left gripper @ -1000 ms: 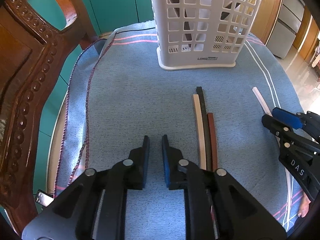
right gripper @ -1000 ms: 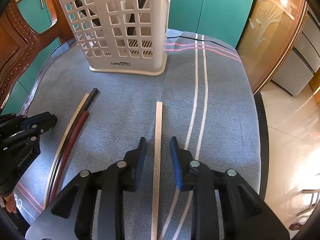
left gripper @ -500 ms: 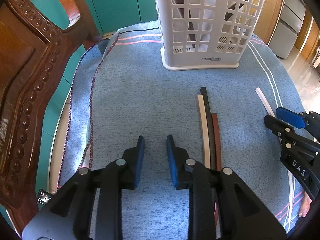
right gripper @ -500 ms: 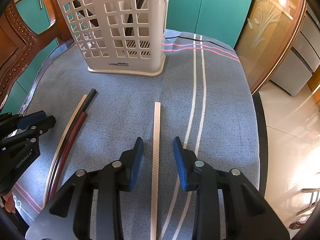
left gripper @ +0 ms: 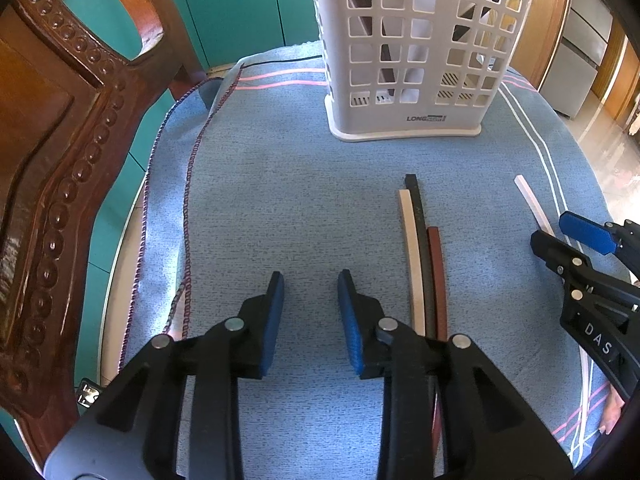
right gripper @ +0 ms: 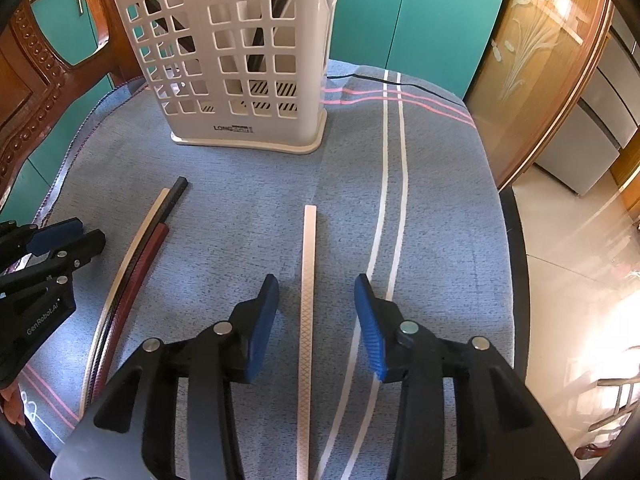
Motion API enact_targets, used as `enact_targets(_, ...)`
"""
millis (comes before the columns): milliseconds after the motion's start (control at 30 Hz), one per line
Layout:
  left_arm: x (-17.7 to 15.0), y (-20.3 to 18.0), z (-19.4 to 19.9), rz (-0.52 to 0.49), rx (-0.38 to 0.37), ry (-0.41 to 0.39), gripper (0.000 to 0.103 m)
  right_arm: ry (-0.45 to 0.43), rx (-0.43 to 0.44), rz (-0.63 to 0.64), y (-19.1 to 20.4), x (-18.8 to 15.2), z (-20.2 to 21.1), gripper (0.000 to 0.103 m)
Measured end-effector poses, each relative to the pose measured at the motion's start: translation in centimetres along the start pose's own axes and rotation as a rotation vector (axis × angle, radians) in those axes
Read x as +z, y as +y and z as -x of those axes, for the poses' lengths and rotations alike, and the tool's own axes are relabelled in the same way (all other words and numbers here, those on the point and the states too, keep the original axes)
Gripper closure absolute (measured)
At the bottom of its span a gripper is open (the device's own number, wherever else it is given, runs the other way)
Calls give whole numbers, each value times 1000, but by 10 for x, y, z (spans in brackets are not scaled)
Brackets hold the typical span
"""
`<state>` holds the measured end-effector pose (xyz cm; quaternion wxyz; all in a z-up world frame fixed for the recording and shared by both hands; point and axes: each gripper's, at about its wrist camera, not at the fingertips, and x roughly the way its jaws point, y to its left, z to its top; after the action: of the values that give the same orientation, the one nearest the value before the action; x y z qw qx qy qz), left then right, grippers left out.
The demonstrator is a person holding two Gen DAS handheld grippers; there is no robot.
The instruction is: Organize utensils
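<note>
A white slotted utensil basket (left gripper: 416,52) (right gripper: 240,60) stands at the far side of the blue cloth, with dark sticks inside. Three flat sticks lie side by side: cream (left gripper: 412,256) (right gripper: 136,240), black (left gripper: 418,216) (right gripper: 174,196) and red-brown (left gripper: 437,276) (right gripper: 142,260). A separate white stick (right gripper: 307,300) (left gripper: 534,204) lies between the jaws of my right gripper (right gripper: 317,284), which are opening and do not touch it. My left gripper (left gripper: 310,280) hovers left of the three sticks, jaws opening over bare cloth.
A carved wooden chair (left gripper: 52,152) (right gripper: 36,64) stands close on the left of the table. Teal cabinets (right gripper: 412,20) are behind. The blue cloth (left gripper: 280,200) has white stripes (right gripper: 394,184) on the right; the table edge drops to a tiled floor (right gripper: 580,248).
Both grippers' jaws have spread wider while the hands stayed in place. The sticks and basket have not moved.
</note>
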<state>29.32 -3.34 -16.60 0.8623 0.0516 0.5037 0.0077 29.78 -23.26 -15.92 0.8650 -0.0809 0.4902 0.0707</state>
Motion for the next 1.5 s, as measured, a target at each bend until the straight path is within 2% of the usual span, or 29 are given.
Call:
enact_targets(500,0,0,-1,-1,1,0,74,-2,-1,0,0,0,0,62)
enact_targets(700,-1,-2,0,-4,7,-1,73,-9,-10,-3,-1,1,0,57)
enact_targets(800,-1,-1,0,-3,12,-2,70,-11,-13,-3,0,0,-1,57)
enact_targets(1500,0,-2,-1,-4,16,-2,70,-19,-25,10,3,-1,-1,56)
